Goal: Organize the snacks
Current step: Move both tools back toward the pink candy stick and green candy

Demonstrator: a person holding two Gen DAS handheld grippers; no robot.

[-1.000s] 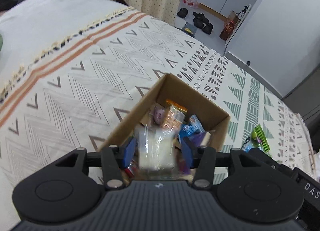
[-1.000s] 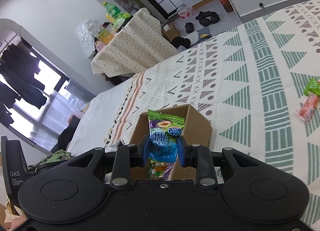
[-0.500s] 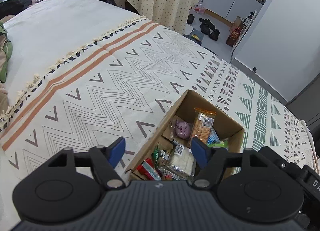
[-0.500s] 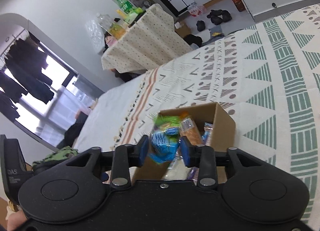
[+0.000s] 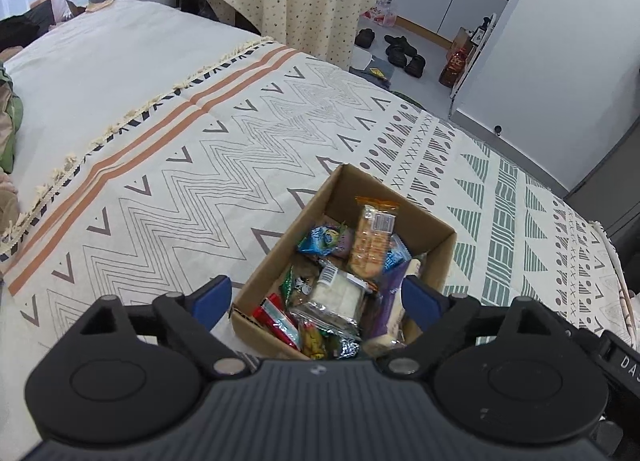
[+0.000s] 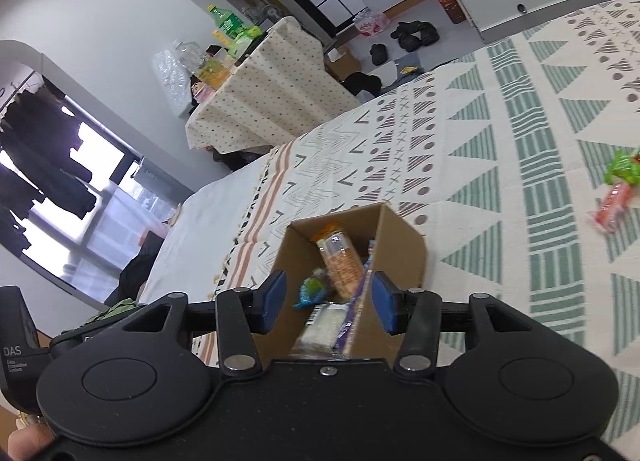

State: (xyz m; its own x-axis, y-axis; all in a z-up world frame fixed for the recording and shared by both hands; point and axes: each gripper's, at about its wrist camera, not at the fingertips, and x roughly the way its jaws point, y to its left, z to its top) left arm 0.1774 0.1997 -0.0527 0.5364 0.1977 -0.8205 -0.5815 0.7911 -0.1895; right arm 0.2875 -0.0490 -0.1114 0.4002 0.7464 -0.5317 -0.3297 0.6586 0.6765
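Snacks in crinkly foil and clear plastic wrappers fill the open brown cardboard box (image 5: 434, 229) on my patterned bedspread (image 5: 192, 165); 2 more, a green packet (image 6: 622, 168) and an orange-red one (image 6: 611, 205), lie loose on the cloth well off to my right. They look light, soft and slippery, so I'd pinch each across its flat middle or a crimped end, gently, since the long orange cracker pack (image 5: 372, 243) would likely crush. My left gripper (image 5: 316, 299) hangs over the box, jaws opening wide with nothing clamped. My right gripper (image 6: 326, 303) is opening too, empty. Nothing blocks the loose pair; only the box walls crowd the pile.
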